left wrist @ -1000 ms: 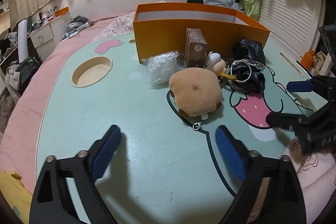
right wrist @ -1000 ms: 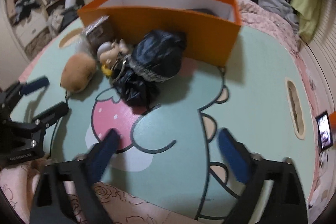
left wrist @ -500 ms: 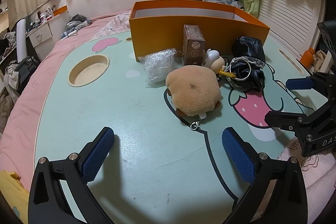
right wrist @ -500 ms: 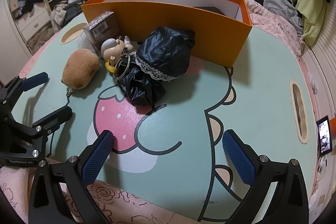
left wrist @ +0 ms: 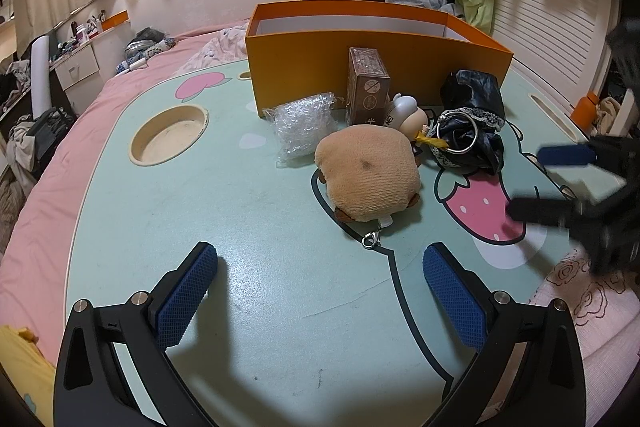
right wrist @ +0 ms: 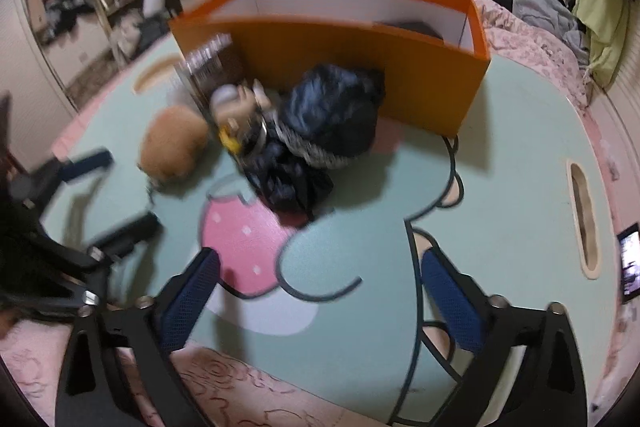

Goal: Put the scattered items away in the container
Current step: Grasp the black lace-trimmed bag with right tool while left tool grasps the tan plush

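Observation:
An orange box (left wrist: 376, 67) stands open-topped at the back of the mint cartoon table (left wrist: 248, 227). In front of it lie a brown carton (left wrist: 368, 87), a bubble-wrap bag (left wrist: 304, 125), a tan plush (left wrist: 368, 175), a small figurine (left wrist: 408, 115) and a black cloth bundle (left wrist: 476, 107) with a metal ring. My left gripper (left wrist: 320, 253) is open over bare table just short of the plush. My right gripper (right wrist: 320, 259) is open with its jaws closing and nothing between them, a little short of the black bundle (right wrist: 332, 115). It shows blurred in the left wrist view (left wrist: 526, 180).
The table lies on a pink bedspread (left wrist: 36, 187). A round cup recess (left wrist: 170, 139) is sunk into the table at the left and a slot (right wrist: 584, 219) at the right. Clothes are piled behind the box (right wrist: 536, 7). A phone (right wrist: 630, 267) rests by the right edge.
The right wrist view has swung and blurred, and the right gripper's jaws have narrowed slightly. The left gripper's view shifted little; no item has moved.

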`<state>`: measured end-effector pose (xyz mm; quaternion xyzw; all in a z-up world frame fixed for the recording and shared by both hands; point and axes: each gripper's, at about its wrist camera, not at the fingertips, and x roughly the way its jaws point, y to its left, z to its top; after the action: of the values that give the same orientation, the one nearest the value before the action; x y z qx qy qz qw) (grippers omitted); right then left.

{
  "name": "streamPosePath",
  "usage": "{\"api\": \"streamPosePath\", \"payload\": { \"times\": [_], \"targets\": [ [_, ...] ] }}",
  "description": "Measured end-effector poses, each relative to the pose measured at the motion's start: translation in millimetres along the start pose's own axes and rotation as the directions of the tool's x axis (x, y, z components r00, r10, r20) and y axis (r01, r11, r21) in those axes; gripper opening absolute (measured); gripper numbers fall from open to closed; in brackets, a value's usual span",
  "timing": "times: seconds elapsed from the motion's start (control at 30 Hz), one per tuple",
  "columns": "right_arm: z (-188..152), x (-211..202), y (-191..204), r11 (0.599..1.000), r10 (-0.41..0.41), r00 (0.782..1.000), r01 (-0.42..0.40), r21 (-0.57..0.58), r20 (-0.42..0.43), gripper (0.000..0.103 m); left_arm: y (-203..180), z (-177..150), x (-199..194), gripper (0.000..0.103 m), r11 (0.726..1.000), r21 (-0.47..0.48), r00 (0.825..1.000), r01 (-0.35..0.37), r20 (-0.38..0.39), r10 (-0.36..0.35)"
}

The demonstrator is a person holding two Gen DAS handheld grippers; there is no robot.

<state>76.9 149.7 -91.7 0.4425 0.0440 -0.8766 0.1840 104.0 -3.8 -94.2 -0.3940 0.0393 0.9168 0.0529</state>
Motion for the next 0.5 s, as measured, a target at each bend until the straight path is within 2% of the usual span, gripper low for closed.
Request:
{"api": "streamPosePath", "payload": {
  "times": [0.1, 0.17, 0.27, 0.33, 0.47, 0.5],
  "targets": [
    [15, -9, -1, 1.000, -0.018, 0.996, 0.017, 0.017, 0.082, 0.087, 0, 0, 0, 0.102, 1.000, 0.000, 1.000, 0.001, 0.001, -0.001],
    [27, -9, -11, 0.994, 0.036, 0.993, -0.047, 0.098, 0.112, 0.086, 0, 0, 0, 0.102, 1.000, 0.000, 1.000, 0.001, 0.001, -0.001],
    [40, 0, -35, 0.949, 0.122, 0.982, -0.158, 0.275, 0.142, 0.082, -1, 0, 0, 0.102, 1.000, 0.000, 1.000, 0.001, 0.001, -0.001],
    [46, 12, -43, 0.928, 0.126, 0.985, -0.159, 0.337, 0.118, 0.067, 0, 0, 0, 0.102, 1.000, 0.000, 1.000, 0.000, 0.001, 0.000],
    [53, 30, -34, 0.937, 0.152, 0.986, -0.164, 0.309, 0.061, 0.053, -1, 0, 0, 0.102, 1.000, 0.000, 1.000, 0.000, 0.001, 0.000],
    [52, 31, -31, 0.941, 0.152, 0.987, -0.162, 0.297, 0.057, 0.041, 0, 0, 0, 0.102, 1.000, 0.000, 1.000, 0.000, 0.001, 0.000]
  ]
}}
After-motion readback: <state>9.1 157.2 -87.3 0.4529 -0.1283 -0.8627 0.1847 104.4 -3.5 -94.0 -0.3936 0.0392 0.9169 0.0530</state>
